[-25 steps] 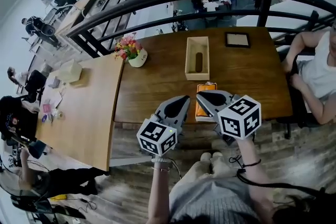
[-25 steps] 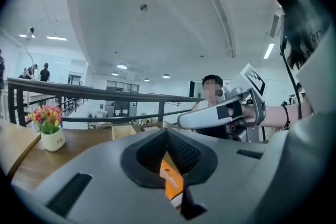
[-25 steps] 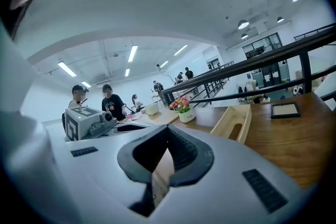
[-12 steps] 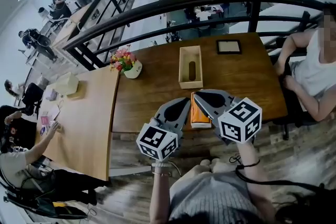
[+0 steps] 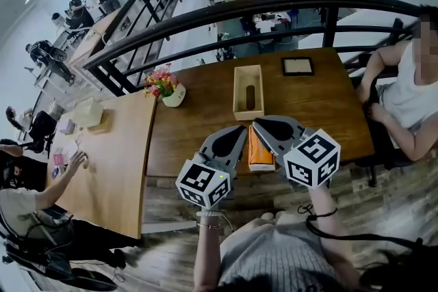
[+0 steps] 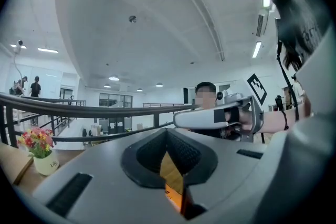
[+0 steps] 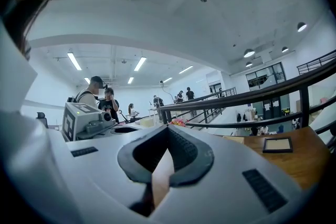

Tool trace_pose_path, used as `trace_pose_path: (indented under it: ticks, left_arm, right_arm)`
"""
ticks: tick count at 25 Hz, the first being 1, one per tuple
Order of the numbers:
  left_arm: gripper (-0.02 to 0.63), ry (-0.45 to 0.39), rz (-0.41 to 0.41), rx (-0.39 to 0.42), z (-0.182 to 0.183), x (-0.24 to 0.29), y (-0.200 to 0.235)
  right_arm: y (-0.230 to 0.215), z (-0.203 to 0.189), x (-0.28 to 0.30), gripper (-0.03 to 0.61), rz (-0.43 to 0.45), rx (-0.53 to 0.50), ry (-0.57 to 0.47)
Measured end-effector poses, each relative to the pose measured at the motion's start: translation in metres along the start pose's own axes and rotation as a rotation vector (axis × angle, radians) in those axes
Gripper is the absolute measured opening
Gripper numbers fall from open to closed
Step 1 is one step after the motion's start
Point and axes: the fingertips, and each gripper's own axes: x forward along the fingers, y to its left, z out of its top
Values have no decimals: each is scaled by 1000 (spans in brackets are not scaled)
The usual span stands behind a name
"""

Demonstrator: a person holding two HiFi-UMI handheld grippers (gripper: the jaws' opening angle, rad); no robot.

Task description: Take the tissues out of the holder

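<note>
The wooden tissue holder, a long box with an oval slot in its top, stands at the middle of the brown table. Nearer me, an orange tissue pack lies flat by the table's front edge. My left gripper and right gripper hover side by side just above that pack, tips pointing at the holder. Both are shut with nothing between the pads. Orange from the pack shows under the left gripper. The right gripper points over the table.
A white pot of flowers stands at the table's left end and a dark picture frame at the back right. A seated person's arm rests at the right edge. A black railing runs behind. A lighter table adjoins on the left.
Both grippers stay shut together over the orange pack. The head view has shifted a little, so the table and pack sit slightly lower in the picture.
</note>
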Motion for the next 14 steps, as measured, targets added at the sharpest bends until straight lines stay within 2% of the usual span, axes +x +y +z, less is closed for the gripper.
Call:
trace_pose_path:
  ticks: [14]
  left_arm:
    - [8, 5, 5, 28, 5, 2, 4]
  right_arm:
    - [-4, 3, 4, 12, -9, -9, -13]
